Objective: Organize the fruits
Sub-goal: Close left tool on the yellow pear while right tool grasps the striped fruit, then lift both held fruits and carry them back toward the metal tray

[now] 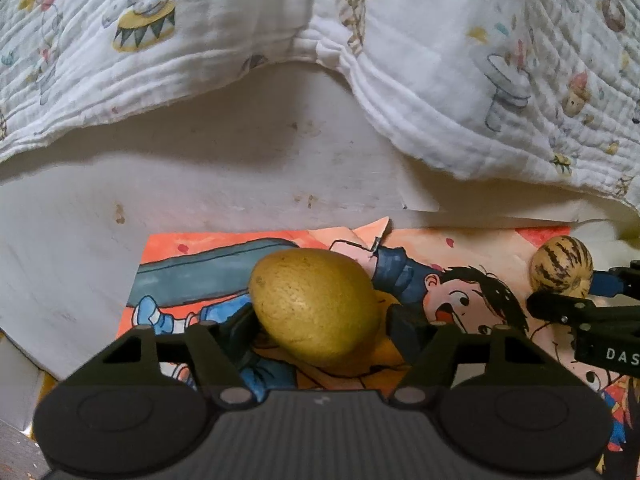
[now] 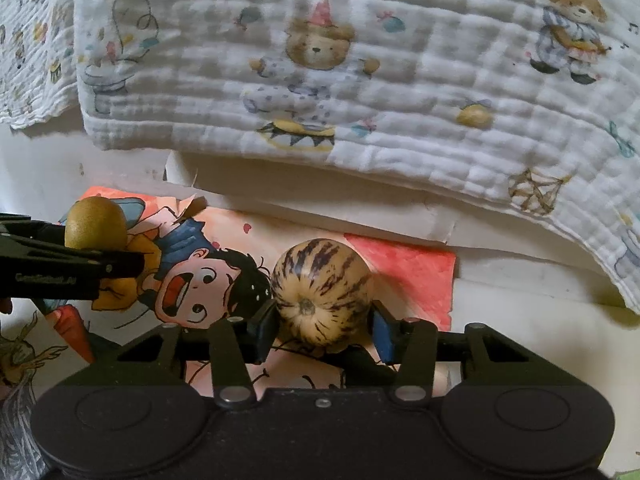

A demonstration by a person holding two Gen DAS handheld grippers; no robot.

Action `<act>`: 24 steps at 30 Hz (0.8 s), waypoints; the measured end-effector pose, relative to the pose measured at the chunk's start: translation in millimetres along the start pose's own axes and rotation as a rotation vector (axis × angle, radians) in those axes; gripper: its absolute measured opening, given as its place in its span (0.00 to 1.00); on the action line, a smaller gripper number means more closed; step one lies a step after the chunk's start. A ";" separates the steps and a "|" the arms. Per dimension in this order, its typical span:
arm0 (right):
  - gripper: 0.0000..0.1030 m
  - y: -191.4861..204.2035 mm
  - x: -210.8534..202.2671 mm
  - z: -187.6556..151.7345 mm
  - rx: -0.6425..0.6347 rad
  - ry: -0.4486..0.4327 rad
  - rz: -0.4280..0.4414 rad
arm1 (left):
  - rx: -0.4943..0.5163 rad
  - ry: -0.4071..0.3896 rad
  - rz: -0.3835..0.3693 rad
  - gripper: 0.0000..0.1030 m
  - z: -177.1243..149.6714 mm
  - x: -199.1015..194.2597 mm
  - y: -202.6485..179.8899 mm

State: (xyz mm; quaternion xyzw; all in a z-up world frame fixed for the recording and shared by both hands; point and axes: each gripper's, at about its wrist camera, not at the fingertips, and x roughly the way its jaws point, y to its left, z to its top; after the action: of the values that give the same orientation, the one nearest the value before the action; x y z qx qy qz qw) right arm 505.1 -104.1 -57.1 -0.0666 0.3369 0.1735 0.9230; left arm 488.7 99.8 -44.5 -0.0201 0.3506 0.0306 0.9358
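From where I sit at the controls, the biggest thing in both views is the white blanket (image 2: 360,92), printed with bears, drums and balloons, draped across the far side with its hem hanging over the pale table (image 1: 200,168). Below it lies a picture book (image 1: 192,256) with an orange cover and a cartoon boy, its far edge torn at one spot, and both fruits sit on it. My left claw (image 1: 320,322) is about half open around the yellow-green lemon (image 1: 316,304); the left pad looks pressed to the fruit's side, while on the right I cannot tell whether the pad touches or a sliver of gap is left. My right claw (image 2: 322,320) is drawn in narrower around the striped melon (image 2: 322,292) (a small tan one with dark purple streaks, stem end facing me); both blue pads stand at its flanks, seemingly in contact. Each claw shows in the other's view, side by side and near. The right claw's flank reads "DAS" before the frame cuts it; the lettering on the left one is too blurred to read. Bare table stretches left of the book and between book and blanket, so there is open room ahead; the blanket's hem overhangs on the right.
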 end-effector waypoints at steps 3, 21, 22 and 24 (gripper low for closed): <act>0.49 2.1 -0.1 -0.1 -0.002 0.000 0.008 | 0.005 -0.002 0.017 0.63 1.6 0.6 -0.9; 0.47 19.7 -13.0 -5.1 -0.053 -0.034 0.137 | -0.052 0.041 -0.092 0.60 -2.5 -14.6 8.8; 0.47 20.1 -12.4 -4.1 -0.048 -0.033 0.137 | -0.051 0.043 -0.093 0.60 -2.4 -14.8 9.2; 0.48 19.7 -11.6 -2.7 -0.039 -0.030 0.136 | -0.045 0.044 -0.094 0.60 -1.9 -14.7 8.6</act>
State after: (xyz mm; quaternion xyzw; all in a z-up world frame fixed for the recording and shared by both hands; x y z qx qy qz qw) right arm 488.0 -89.7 -51.8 -0.0590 0.3231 0.2434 0.9126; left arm 475.8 107.6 -36.3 -0.0582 0.3689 -0.0062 0.9276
